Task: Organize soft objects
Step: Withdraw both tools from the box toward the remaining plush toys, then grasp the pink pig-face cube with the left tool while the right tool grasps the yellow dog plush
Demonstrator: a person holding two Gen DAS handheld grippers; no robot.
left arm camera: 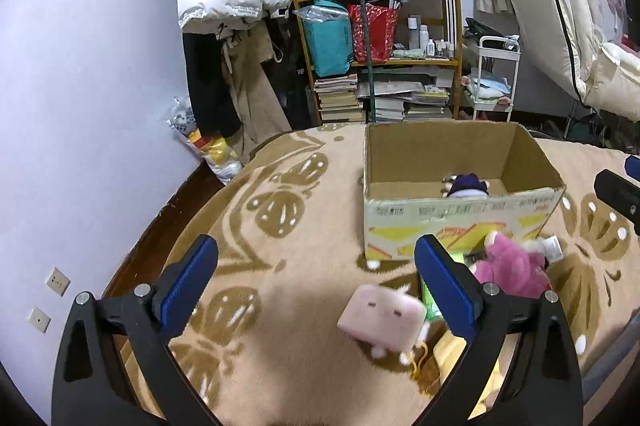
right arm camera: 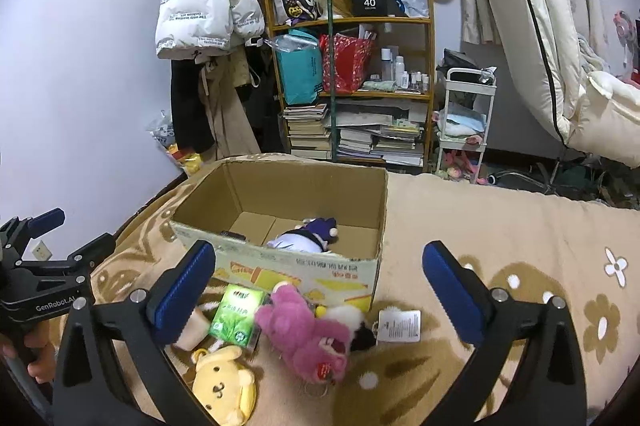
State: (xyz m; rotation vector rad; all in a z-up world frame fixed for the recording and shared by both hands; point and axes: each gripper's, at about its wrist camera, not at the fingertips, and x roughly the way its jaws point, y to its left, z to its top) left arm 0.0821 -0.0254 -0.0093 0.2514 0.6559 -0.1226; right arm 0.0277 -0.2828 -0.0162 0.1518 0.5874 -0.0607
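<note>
On the patterned blanket stands an open cardboard box with a purple-and-white doll inside. In front of it lie a pink bear plush, a yellow dog plush, a green tea carton and a black-and-white plush with a tag. A pink square plush, blurred, lies low between my left gripper's fingers without touching them. My left gripper is open. My right gripper is open over the toy pile and holds nothing.
The blanket's left edge drops to dark floor beside a pale wall. Behind stand a wooden shelf with books and bags, a hanging white jacket, a white cart and a propped mattress. A hand holds the left gripper.
</note>
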